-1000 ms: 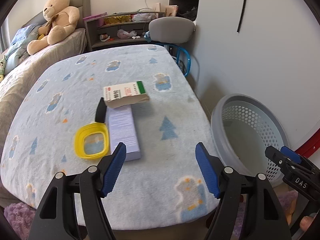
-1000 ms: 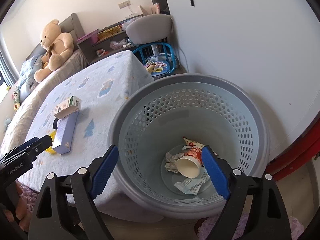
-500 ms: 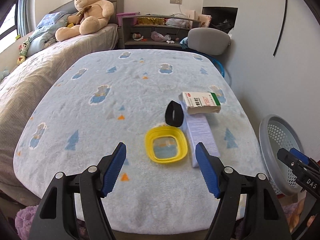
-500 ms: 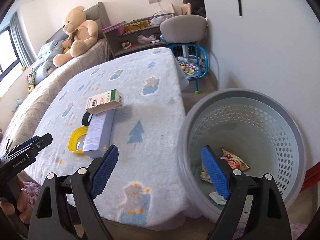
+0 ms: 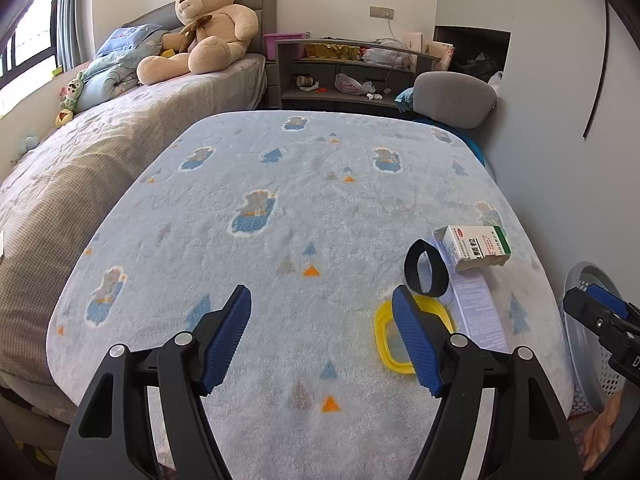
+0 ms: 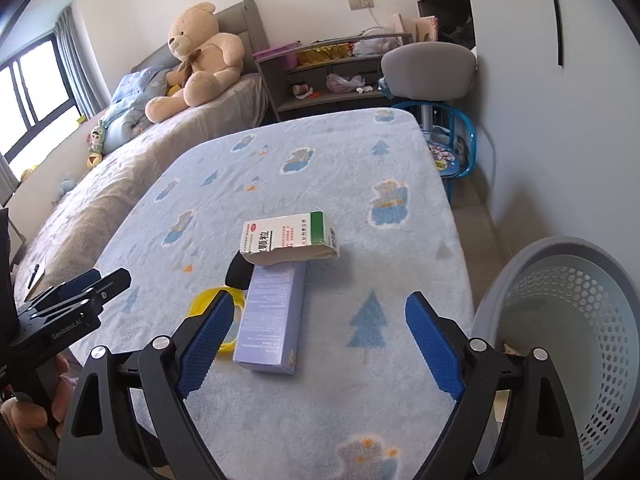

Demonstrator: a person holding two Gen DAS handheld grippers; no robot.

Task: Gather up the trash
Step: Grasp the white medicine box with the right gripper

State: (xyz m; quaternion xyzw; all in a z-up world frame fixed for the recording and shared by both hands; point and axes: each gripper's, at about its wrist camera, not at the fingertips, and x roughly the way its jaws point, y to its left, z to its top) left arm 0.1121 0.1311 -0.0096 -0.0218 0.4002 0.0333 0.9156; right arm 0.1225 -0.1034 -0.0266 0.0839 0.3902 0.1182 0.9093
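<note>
1. My right gripper (image 6: 316,344) is empty, its jaws opening; my left gripper (image 5: 320,340) is wide open and empty too.
2. The white carton (image 6: 290,240) leans on the purple box (image 6: 272,316), left of the basket (image 6: 568,344).
3. I'd straddle the purple box across its narrow width, then close.

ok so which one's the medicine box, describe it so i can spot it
Find the table under the pale blue blanket, then the small cluster near the laundry basket. The medicine box is white with a green end, lying atop the long lavender box.
</note>
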